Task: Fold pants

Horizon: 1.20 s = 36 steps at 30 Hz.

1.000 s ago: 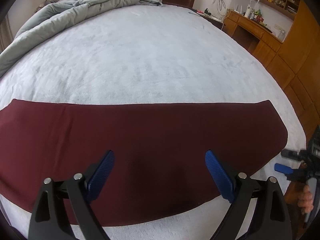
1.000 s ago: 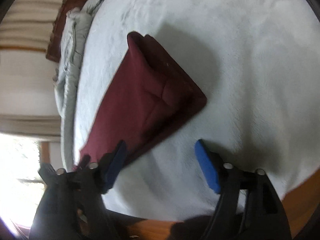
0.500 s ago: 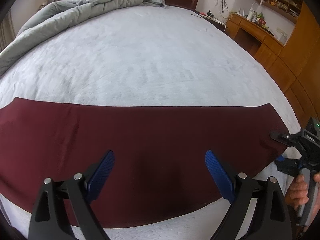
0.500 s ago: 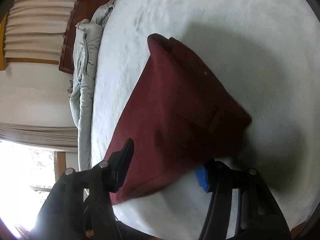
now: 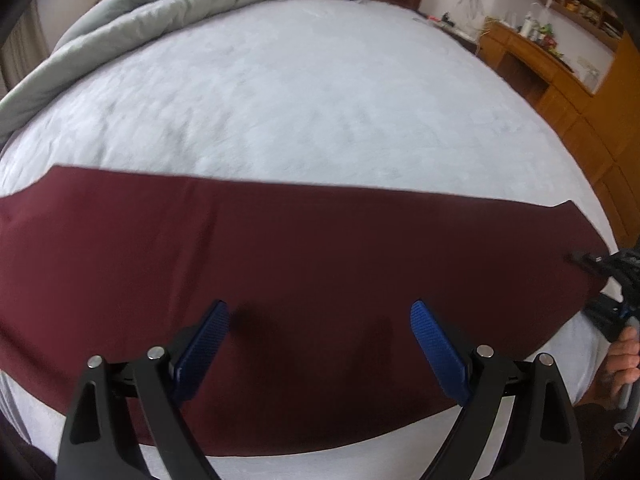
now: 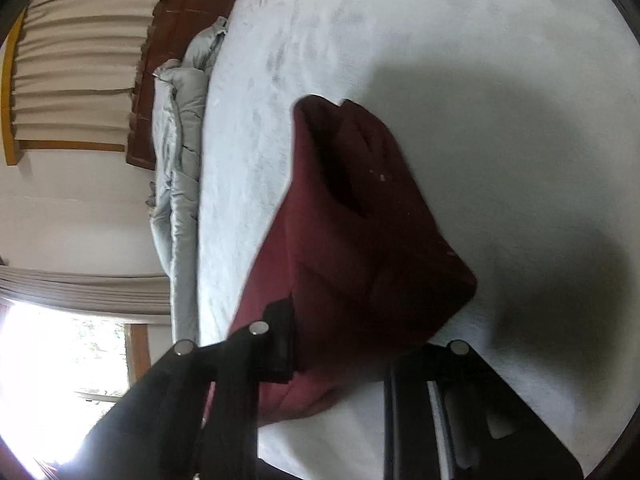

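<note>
Dark red pants lie as a long flat band across the near part of a white bed. My left gripper is open, its blue pads hovering above the middle of the pants. My right gripper is at the pants' right end. In the right wrist view the pants' end fills the space between its fingers; the cloth there is rumpled and raised. The fingertips are hidden by cloth, so I cannot tell whether the jaws are shut.
A grey quilt is bunched at the bed's far left by the wooden headboard. A wooden desk and cabinets stand to the right of the bed. Curtains and a window show in the right wrist view.
My right gripper has moved in onto the pants' right end, and the cloth now sits between its fingers and bulges up. My left gripper has drifted slightly, still open.
</note>
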Available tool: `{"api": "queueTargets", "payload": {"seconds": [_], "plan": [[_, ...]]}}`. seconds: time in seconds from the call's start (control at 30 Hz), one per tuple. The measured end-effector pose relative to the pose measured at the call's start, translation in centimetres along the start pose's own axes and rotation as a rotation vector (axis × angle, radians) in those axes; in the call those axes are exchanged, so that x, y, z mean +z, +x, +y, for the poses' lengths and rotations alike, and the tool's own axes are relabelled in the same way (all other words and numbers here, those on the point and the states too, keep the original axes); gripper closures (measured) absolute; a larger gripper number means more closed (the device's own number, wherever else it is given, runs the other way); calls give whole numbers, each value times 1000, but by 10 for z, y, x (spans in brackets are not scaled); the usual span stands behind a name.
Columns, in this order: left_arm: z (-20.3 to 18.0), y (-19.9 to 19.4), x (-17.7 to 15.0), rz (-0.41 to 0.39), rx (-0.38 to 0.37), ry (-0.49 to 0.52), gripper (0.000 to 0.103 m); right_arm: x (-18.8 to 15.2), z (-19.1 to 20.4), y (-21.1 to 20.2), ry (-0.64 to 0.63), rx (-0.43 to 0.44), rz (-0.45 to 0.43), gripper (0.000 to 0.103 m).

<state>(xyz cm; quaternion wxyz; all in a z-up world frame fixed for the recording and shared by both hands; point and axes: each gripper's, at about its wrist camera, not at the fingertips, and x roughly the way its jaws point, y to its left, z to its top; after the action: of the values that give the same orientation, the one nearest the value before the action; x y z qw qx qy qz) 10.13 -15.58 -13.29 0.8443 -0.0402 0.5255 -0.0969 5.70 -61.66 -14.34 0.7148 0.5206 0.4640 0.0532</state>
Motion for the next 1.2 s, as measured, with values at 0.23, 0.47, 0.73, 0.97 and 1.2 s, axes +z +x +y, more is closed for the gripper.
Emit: {"api": "queueTargets", "payload": {"seconds": [0.23, 0.47, 0.73, 0.97, 1.2], "plan": [[14, -23, 2, -65, -14, -60, 10, 4, 52, -50, -110, 129, -79, 92], [11, -33, 1, -114, -29, -27, 7, 23, 23, -111, -51, 28, -311, 92], [15, 7, -14, -27, 40, 38, 7, 29, -40, -82, 22, -225, -207, 90], [25, -20, 0, -47, -57, -49, 7, 14, 37, -92, -177, -237, -273, 90], [35, -50, 13, -112, -58, -31, 6, -38, 154, -52, -480, -239, -260, 88]]}}
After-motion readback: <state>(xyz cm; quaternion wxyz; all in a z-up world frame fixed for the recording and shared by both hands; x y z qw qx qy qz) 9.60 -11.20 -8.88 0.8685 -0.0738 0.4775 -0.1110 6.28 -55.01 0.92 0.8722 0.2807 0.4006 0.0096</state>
